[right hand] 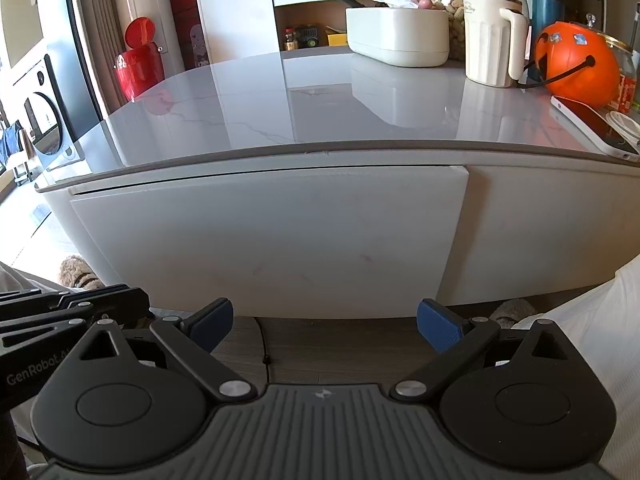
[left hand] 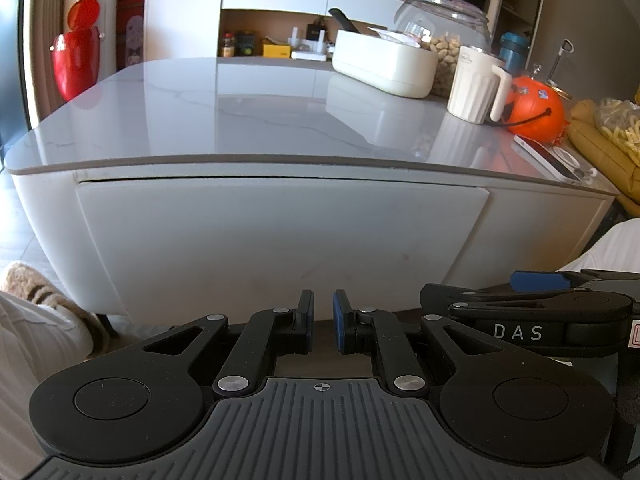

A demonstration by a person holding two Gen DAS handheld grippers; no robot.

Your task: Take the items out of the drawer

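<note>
A white coffee table with a marble-look top [left hand: 240, 120] [right hand: 320, 108] stands in front of both grippers. Its drawer front [left hand: 280, 232] [right hand: 264, 232] is a plain white panel, pushed in, with only a thin gap under the tabletop. No handle shows and the contents are hidden. My left gripper [left hand: 323, 320] hangs low before the drawer front, its blue pads nearly together with nothing between them. My right gripper [right hand: 325, 326] is at the same height, fingers spread wide and empty. In the left wrist view the right gripper's body [left hand: 552, 316] lies close on the right.
On the tabletop's far right stand a white box [left hand: 384, 64], a glass jar of peanuts [left hand: 444, 20], a white lidded mug [left hand: 478, 84], an orange pumpkin bucket [left hand: 536, 108] and a phone [right hand: 592, 128]. A red bin [left hand: 76, 60] is far left. A slippered foot [left hand: 36, 288] and white trouser legs flank the grippers.
</note>
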